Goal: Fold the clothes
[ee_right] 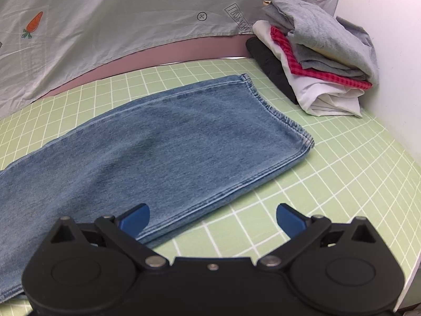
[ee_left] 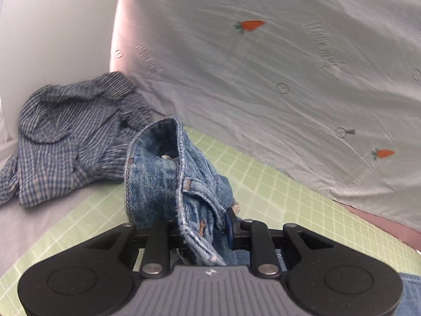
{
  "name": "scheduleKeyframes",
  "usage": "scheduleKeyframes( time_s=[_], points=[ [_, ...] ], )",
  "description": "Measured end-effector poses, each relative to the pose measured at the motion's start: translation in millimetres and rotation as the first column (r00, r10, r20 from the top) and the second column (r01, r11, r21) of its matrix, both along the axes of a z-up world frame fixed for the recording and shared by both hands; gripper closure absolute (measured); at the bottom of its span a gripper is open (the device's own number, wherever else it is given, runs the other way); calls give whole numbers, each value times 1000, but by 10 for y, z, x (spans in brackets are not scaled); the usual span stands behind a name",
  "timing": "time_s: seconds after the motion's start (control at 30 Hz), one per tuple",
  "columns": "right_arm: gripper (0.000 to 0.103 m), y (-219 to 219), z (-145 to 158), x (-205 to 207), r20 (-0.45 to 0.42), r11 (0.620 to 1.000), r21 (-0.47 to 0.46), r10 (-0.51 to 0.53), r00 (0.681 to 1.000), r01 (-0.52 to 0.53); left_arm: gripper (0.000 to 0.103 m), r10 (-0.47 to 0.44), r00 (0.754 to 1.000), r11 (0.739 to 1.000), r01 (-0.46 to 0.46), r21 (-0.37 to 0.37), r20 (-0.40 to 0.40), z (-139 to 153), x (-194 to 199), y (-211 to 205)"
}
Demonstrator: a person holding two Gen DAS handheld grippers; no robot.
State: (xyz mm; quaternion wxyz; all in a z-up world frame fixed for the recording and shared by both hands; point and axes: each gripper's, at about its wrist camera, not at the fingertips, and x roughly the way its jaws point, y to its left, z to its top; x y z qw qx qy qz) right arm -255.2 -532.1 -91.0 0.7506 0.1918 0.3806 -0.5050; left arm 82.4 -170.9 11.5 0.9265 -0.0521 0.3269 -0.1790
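Meanwhile left claw (ee_left: 205, 226) pinches jeans (ee_left: 168, 181) waistband; right claw (ee_right: 211, 217) spread over leg.

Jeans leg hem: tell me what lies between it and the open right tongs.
Nothing visible does. The right tongs hover open over the near edge of the jeans; bare denim runs uninterrupted to the hem.

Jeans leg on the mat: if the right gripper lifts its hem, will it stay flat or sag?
The jeans will probably sag: the waistband bunches limply in the left gripper. Thick denim looks fairly heavy. The open right gripper may need a firm pinch.
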Motion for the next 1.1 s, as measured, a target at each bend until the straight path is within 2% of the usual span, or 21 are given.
scheduleKeyframes(
  time_s=[0.13,0.27,0.33,0.4,0.43,0.47,0.53,0.63,0.7,0.8,1.07,1.1],
  points=[
    [0,-293,-47,-232,-2,1000,-1,7,1000,-7,78,-138,990,989,136,58,20,-79,-433,-717],
    [0,-640,-91,-446,5,1000,-8,-5,1000,5,81,-232,970,966,238,102,-69,-504,-839,-1408],
    [0,-815,-102,-521,3,1000,-17,-9,1000,9,80,-256,958,940,278,198,-129,-903,-1047,-1748],
    [0,-990,-113,-597,0,1000,-26,-14,1000,14,78,-262,957,900,289,325,-125,-1161,-1201,-2030],
    [0,-1078,-118,-634,-1,999,-30,-17,1000,17,72,-269,957,881,291,373,-111,-1231,-1272,-2140],
    [0,-1163,-124,-665,-2,999,-34,-19,1000,19,66,-277,954,875,299,380,-113,-1250,-1302,-2190],
    [0,-1326,-134,-709,-3,999,-43,-23,1000,23,50,-290,946,879,323,350,-144,-1254,-1309,-2235],
    [0,-1514,-179,-720,3,999,-38,-21,1000,21,42,-292,939,894,335,298,-182,-1206,-1298,-2243],
    [0,-1609,-213,-715,12,999,-32,-19,1000,20,38,-292,932,911,340,235,-217,-1140,-1277,-2206],
    [0,-1704,-247,-712,31,999,-26,-21,999,22,29,-279,937,932,318,176,-212,-1000,-1177,-2100],
    [0,-1875,-346,-627,43,1000,-9,-7,999,7,23,-238,955,968,247,33,-176,-611,-880,-1802],
    [0,-1892,-366,-604,41,1000,-4,-4,999,4,21,-213,962,974,222,35,-173,-586,-824,-1768]
  ],
)
